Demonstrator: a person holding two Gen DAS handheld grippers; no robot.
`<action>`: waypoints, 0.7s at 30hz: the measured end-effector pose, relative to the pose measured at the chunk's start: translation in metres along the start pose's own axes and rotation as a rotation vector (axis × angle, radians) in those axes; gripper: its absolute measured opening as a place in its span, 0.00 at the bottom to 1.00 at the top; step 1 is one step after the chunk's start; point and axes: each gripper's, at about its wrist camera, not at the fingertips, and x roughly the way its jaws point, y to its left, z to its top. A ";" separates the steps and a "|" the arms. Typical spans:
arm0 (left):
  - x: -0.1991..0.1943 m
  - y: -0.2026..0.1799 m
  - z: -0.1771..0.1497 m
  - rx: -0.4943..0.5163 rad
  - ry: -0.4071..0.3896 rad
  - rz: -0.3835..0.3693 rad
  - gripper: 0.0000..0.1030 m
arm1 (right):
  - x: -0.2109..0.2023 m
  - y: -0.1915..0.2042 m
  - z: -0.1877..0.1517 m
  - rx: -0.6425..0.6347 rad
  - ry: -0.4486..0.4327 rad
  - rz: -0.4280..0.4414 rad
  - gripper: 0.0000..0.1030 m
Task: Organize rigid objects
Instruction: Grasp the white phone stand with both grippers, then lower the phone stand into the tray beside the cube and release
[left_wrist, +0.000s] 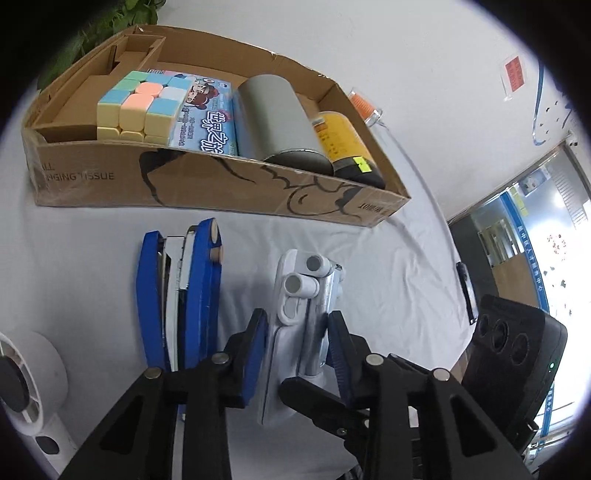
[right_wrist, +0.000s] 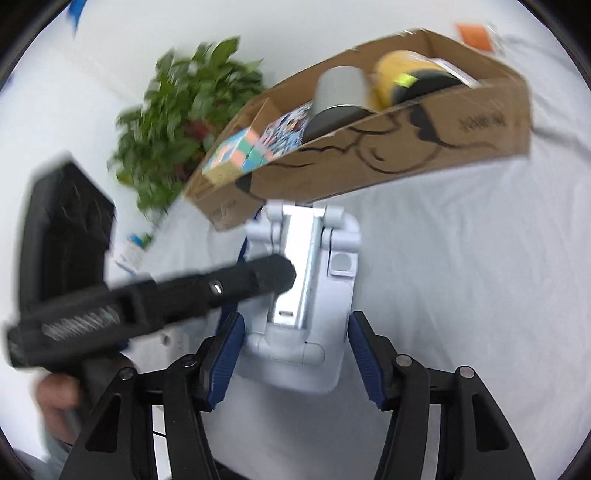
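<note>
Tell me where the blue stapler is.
In the left wrist view the blue stapler lies on the white cloth, in front of the cardboard box and left of the white stand.

I am looking at a white folding stand (left_wrist: 295, 332) with a silvery metal hinge, lying on a white cloth (left_wrist: 92, 240). The fingers (left_wrist: 255, 350) of my left gripper are showing blue pads on black arms. Beside the stand a blue stapler (left_wrist: 184, 295) is showing pale inner metal. The brown cardboard box (left_wrist: 221, 188) is bearing black scribbled lines and grey lettering. Inside it I am seeing a pastel cube (left_wrist: 136, 107) in yellow, peach, light blue and mint, a light-blue cartoon pack (left_wrist: 207, 114), a grey cylinder (left_wrist: 280, 118) and a yellow bottle (left_wrist: 340, 136) with a black cap. A green plant (right_wrist: 184, 107) is showing behind the box.
</note>
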 end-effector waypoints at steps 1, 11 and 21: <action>0.002 0.004 -0.001 -0.014 0.008 -0.007 0.31 | 0.002 0.004 0.001 -0.021 0.001 -0.023 0.53; -0.017 -0.004 0.015 -0.010 -0.086 -0.002 0.31 | -0.001 0.002 0.014 0.037 -0.018 0.015 0.42; -0.042 0.006 0.120 0.015 -0.204 -0.021 0.31 | -0.017 0.042 0.105 -0.080 -0.193 0.050 0.42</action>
